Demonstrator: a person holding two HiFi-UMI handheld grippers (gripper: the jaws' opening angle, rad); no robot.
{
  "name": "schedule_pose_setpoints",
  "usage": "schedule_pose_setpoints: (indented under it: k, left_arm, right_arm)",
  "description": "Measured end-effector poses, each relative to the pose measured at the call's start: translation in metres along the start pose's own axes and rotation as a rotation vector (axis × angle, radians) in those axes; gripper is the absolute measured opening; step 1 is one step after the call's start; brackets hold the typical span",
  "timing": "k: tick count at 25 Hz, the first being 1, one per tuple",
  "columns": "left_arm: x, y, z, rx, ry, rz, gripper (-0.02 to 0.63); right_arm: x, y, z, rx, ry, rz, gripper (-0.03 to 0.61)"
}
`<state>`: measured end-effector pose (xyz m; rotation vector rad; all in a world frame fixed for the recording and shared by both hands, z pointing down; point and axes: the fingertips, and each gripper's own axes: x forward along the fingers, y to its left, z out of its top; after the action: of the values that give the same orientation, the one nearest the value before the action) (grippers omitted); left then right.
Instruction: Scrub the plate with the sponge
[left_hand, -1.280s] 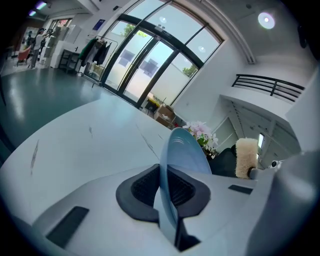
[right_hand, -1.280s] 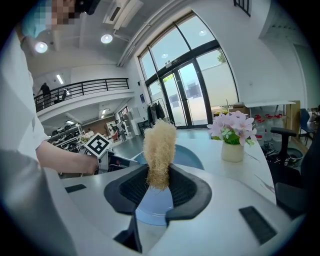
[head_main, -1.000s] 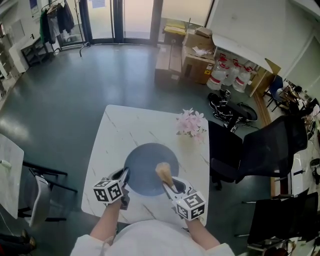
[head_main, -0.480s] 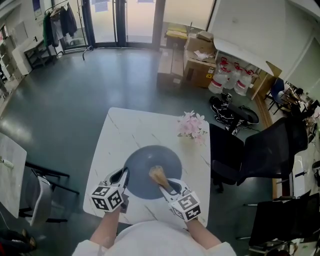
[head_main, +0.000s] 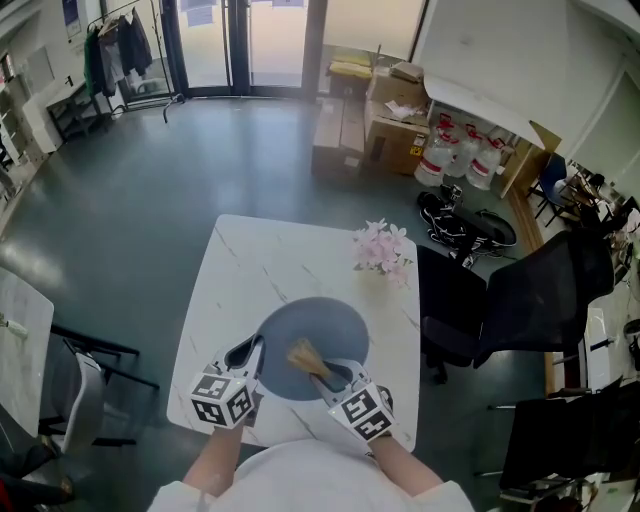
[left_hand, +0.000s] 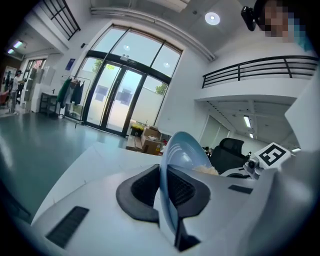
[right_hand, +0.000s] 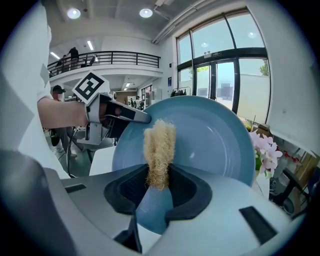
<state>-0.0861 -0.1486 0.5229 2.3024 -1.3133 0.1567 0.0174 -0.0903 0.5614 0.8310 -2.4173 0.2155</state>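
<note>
The left tongs (head_main: 250, 352) are closed on the near-left rim of the blue plate (head_main: 335, 325); in the left gripper view the rim stands edge-on between the two dark pads (left_hand: 145, 187), which press on it from both sides. The plate is held tilted above the white marble worktop (head_main: 250, 260), with its concave face turned toward the right tongs (head_main: 320, 370). Whether the far rim of the plate touches the worktop cannot be determined. The right tongs are clamped on a tan fibrous sponge (right_hand: 159, 147), which projects upright from between the pads and lies against the plate's inner face, near its near-left portion. In the head view the sponge sits over the lower centre of the plate, between the two marker cubes. A bunch of pink flowers (head_main: 380, 248) lies at the far right corner of the worktop, well apart from the plate. A black office chair (head_main: 520, 300) stands just beside the worktop's right edge
</note>
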Motion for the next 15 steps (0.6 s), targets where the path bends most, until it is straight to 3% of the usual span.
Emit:
schedule_pose_setpoints:
  k: [9, 15]
  left_arm:
    - [-0.003, -0.008, -0.002, 0.078, 0.011, 0.005, 0.044]
    - [-0.005, 0.0, 0.001, 0.025, -0.008, 0.011, 0.044]
  right_arm:
    - [-0.006, -0.027, 0.008, 0.018, -0.034, -0.082, 0.118]
    - [-0.018, -0.043, -0.014, 0.067, 0.04, -0.149, 0.118]
